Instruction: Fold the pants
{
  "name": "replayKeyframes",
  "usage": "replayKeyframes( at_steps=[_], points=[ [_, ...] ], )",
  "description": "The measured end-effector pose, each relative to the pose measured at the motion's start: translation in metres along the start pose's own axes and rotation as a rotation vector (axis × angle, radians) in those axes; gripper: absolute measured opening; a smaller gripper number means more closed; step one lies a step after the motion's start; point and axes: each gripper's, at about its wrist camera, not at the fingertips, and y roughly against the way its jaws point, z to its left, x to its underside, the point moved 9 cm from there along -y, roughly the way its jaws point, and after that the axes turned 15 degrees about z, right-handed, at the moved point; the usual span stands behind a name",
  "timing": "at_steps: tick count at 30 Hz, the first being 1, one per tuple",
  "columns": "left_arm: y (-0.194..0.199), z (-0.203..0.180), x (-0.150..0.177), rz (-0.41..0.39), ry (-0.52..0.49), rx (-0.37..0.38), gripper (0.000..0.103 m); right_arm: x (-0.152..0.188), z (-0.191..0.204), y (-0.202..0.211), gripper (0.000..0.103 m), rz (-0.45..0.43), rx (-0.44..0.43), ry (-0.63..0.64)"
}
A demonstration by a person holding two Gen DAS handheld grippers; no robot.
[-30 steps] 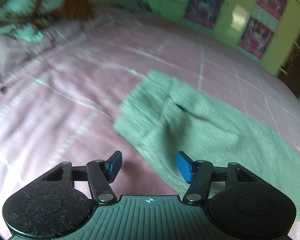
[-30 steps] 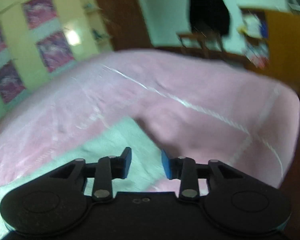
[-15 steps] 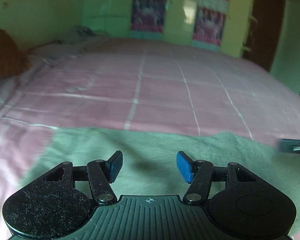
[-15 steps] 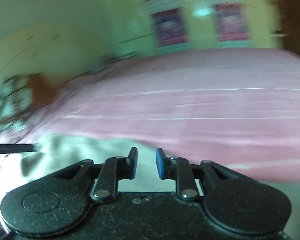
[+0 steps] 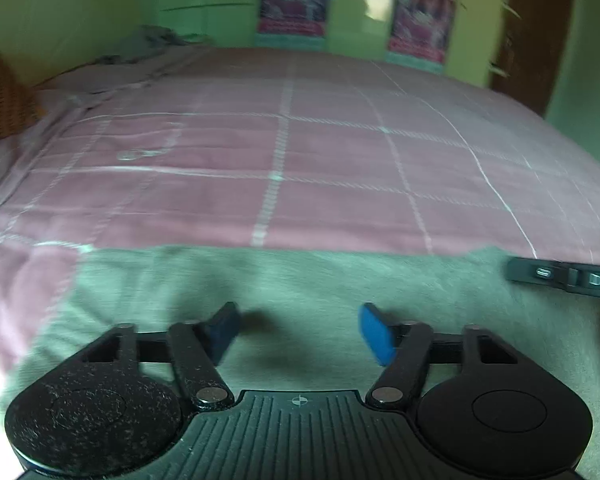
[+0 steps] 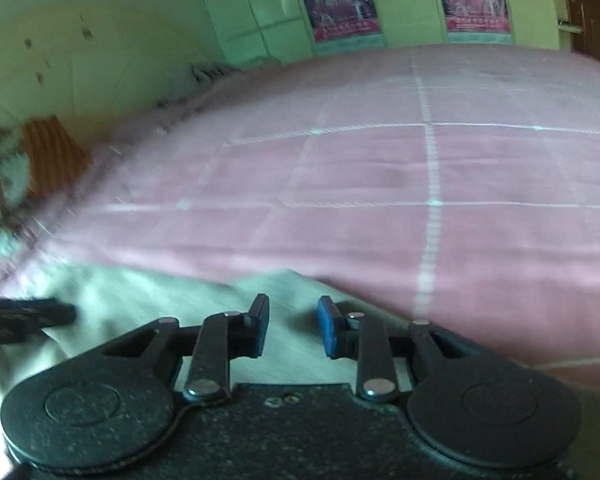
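Light green pants point(image 5: 320, 280) lie flat on a pink checked bedspread point(image 5: 300, 160). My left gripper point(image 5: 298, 334) is open and empty, low over the pants near their far edge. In the right wrist view the pants point(image 6: 160, 300) fill the lower left. My right gripper point(image 6: 292, 328) is open with a narrower gap, empty, just above the pants' edge. The right gripper's body shows at the right of the left wrist view point(image 5: 560, 276); the left gripper's body shows at the left of the right wrist view point(image 6: 20, 316).
The pink bedspread point(image 6: 420, 168) stretches to a green wall with posters point(image 5: 292, 0). An orange woven object point(image 5: 0, 104) sits at the far left. A dark wooden door point(image 5: 536, 32) stands at the far right.
Both cameras swung round to face the poster wall. Both grippers came down close over the pants' far edge. The right jaws narrowed, then opened wider again. The left jaws stayed open.
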Motion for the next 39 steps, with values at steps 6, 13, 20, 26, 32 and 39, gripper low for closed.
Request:
replayKeyframes(
  at_steps=[6,13,20,26,32,39],
  points=[
    [-0.001,-0.002,0.023,0.041,-0.027,-0.021,0.086,0.017,-0.008,-0.009,0.016,0.08,0.026,-0.05],
    [0.02,0.003,0.06,0.031,0.004,0.007,0.086,0.071,-0.129,0.094,0.021,0.026,0.173,-0.12],
    [0.033,-0.015,0.074,0.045,0.011,-0.053,0.087,0.127,-0.3,0.204,0.008,-0.057,0.333,-0.432],
    [0.058,-0.08,0.079,-0.035,0.024,0.055,0.086,0.152,-0.298,0.257,0.028,-0.123,0.395,-0.483],
    [0.052,-0.191,0.094,-0.011,-0.114,0.158,0.087,0.158,-0.155,0.195,0.032,-0.082,0.145,-0.251],
    [0.047,-0.152,0.114,0.042,-0.186,0.026,0.087,0.187,-0.177,0.18,0.025,0.037,0.107,-0.286]
  ],
)
